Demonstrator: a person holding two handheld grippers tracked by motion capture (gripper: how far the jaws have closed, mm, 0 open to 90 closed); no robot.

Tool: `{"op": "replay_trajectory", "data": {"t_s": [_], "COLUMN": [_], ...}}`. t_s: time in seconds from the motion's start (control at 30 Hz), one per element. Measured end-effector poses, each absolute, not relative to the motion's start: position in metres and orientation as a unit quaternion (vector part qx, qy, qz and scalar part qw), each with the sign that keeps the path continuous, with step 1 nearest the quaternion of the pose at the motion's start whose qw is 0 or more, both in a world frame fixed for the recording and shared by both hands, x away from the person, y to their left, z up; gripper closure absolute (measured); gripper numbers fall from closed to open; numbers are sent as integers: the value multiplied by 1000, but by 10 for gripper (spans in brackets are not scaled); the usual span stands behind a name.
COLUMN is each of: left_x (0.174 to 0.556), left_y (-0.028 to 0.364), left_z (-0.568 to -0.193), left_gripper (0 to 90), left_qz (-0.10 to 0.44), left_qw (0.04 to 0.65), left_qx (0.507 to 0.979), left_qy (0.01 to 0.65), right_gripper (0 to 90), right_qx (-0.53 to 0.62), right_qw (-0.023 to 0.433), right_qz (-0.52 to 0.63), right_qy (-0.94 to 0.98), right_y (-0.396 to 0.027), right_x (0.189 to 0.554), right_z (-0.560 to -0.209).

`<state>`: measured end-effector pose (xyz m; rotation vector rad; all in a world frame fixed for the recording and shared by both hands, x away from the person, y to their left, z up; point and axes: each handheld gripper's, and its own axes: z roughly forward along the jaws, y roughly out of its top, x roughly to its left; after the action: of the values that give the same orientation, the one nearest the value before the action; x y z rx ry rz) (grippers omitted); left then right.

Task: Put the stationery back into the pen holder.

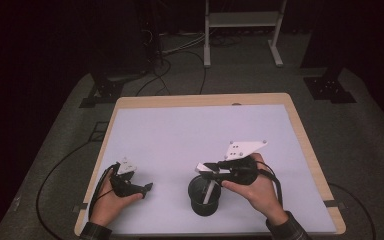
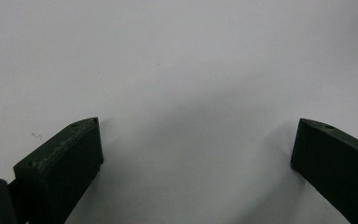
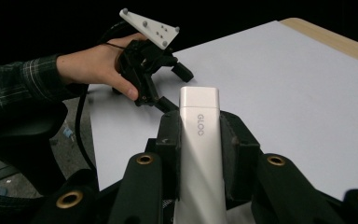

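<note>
One table [image 1: 280, 130], two tongs, two hands, one dark cup and one white stick: that is the count.

From the high view, going left to right: the left tongs [image 1: 147, 187] sit near the table's 8 o'clock corner, held by the left hand [image 1: 111, 200], their tips pointing toward 3 o'clock. Next comes the dark round cup [image 1: 204, 196] at about 6 o'clock on the table, upright, just beside the right hand [image 1: 254, 187]. The right tongs [image 1: 203, 168] reach over the cup's rim and pinch a white stick [image 1: 209, 192] whose lower end slants down inside the cup.

The left gripper view adds what the high view is too small to show: the left tongs [image 2: 195, 140] are spread wide with bare white table between them.

The right gripper view shows the right tongs [image 3: 200, 140] pressed on both sides of the white stick [image 3: 199, 140], a flat-sided bar printed with the letters GLOC, which cannot be read from above. At 11 o'clock it also shows the left tongs [image 3: 175, 88], a plaid sleeve [image 3: 18, 79], and their grey plate [image 3: 150, 27].
</note>
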<state>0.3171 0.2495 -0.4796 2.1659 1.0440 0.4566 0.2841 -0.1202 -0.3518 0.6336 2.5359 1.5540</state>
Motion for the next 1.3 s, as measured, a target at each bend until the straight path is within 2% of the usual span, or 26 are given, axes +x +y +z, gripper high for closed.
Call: {"op": "replay_trajectory", "data": {"t_s": [1.3], "left_x": [317], "left_y": [249], "left_z": [-480], "left_gripper": [11], "left_qz": [175], "left_qw": [341], "left_qx": [832], "left_qy": [402], "right_gripper": [702], "right_qx": [197], "right_qw": [20], "right_qz": [471], "right_qy": [859], "right_y": [-93], "right_x": [285], "right_z": [-385]}}
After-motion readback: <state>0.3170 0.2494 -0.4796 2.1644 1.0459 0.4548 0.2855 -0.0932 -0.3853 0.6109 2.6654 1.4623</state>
